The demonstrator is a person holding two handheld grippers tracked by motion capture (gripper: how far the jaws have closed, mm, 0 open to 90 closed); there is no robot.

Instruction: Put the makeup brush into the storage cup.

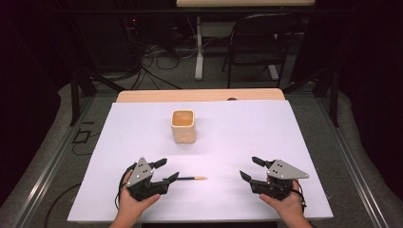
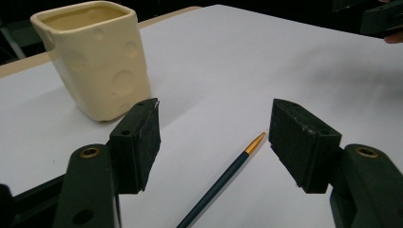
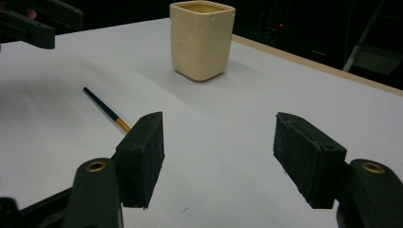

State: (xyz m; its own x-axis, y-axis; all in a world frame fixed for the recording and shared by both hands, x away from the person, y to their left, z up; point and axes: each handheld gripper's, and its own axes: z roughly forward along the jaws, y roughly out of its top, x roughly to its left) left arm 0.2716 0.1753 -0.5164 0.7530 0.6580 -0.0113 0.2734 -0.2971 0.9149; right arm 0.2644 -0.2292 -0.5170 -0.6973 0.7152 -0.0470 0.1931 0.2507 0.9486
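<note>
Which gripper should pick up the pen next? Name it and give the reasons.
Left, probably. The pen lies on the table between the open jaws of the left gripper. The right gripper is also open but sits apart from the pen, off its gold tip.

No readable text, label, brand, number or sign anywhere. Blank: the cream square ceramic cup (image 1: pixel 183 126) with round dimples, the slim dark pencil (image 1: pixel 189 178) with its gold tip, the white sheet covering the bench (image 1: pixel 247 142). Nothing printed on the grey three-cornered plates either.
</note>
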